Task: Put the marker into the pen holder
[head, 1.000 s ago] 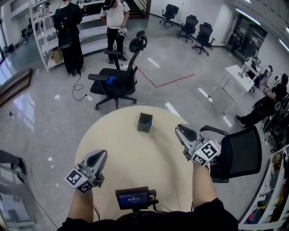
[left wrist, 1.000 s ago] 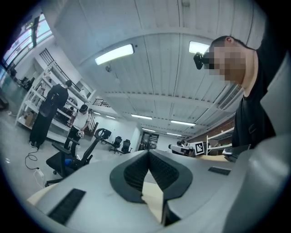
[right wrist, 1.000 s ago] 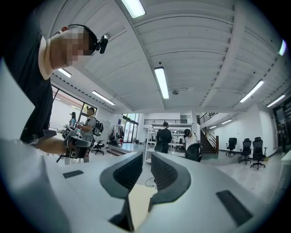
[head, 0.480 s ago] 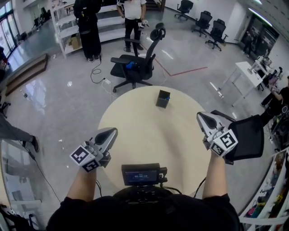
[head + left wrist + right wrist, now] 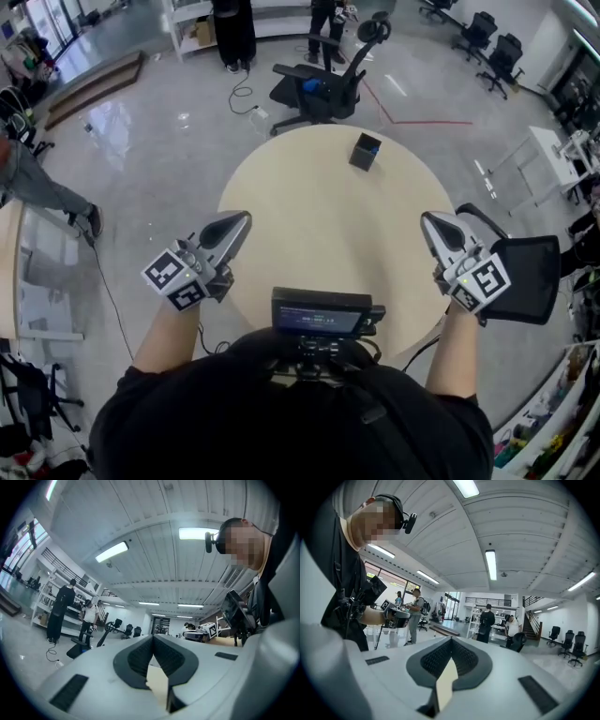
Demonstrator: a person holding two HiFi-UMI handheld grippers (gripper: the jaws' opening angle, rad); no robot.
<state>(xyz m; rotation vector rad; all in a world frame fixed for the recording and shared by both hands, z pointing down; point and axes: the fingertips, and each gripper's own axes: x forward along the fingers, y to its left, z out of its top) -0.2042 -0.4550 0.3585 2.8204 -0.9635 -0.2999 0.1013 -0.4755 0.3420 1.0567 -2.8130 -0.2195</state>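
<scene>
— Left gripper (image 5: 240, 221)?
— Held low at the near left edge of the round table (image 5: 309, 234). Jaws pressed together, nothing between them.
— Right gripper (image 5: 431, 223)?
— Mirror entry: near right edge, jaws closed on nothing, aimed across the top.
— Pen holder (image 5: 365, 151)?
— Dark, square, upright at the far side of the table. Well apart from both grippers.
— Marker?
— Not found anywhere on the tabletop or in either grip. Possibly inside the holder; too small to tell from the head view.
— Reason for the posture?
— Probably a rest pose: both tools empty at the near rim, flanking the chest-mounted screen (image 5: 323, 312), with no reach toward the holder. Judged either finished or not begun.
— Surroundings?
— Office chair (image 5: 323, 84) on the floor beyond the table; second black chair (image 5: 520, 281) just beside the right gripper.
</scene>
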